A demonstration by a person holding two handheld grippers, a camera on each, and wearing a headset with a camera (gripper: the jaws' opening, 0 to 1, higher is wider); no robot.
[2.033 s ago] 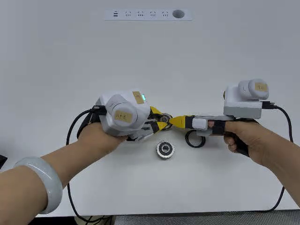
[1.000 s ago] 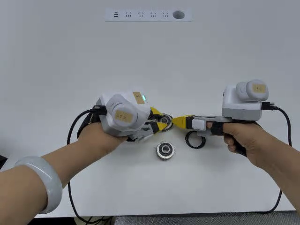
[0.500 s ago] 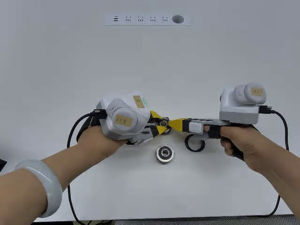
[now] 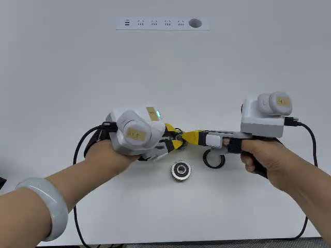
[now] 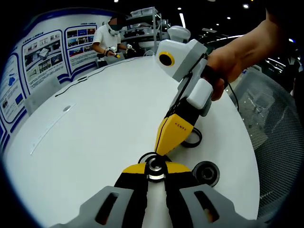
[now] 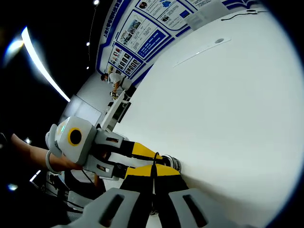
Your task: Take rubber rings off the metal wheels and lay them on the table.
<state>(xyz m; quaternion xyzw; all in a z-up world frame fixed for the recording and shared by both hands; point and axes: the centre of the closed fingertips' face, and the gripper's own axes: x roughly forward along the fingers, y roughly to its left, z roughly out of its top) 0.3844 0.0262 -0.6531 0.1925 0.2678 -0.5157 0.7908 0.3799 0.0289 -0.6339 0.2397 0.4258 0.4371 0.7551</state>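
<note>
My left gripper [image 4: 176, 137] is shut on a small metal wheel [image 4: 181, 134], held above the white table [image 4: 165, 77]. In the left gripper view the wheel [image 5: 155, 164] sits between my yellow jaw tips, with a black rubber ring [image 5: 143, 157] around it. My right gripper [image 4: 192, 136] comes in from the right, its jaws shut on that ring's edge [image 6: 156, 157] beside the wheel [image 6: 173, 164]. A second metal wheel [image 4: 181, 169] lies flat on the table below the grippers. A loose rubber ring [image 4: 213, 159] lies on the table under the right gripper.
A white power strip [image 4: 162, 23] sits at the table's far edge. Black cables [image 4: 78, 150] trail from both grippers toward the near edge. A person [image 5: 108, 39] stands at another bench far behind.
Both grippers stay joined at the held wheel. Only the head camera has shifted a little.
</note>
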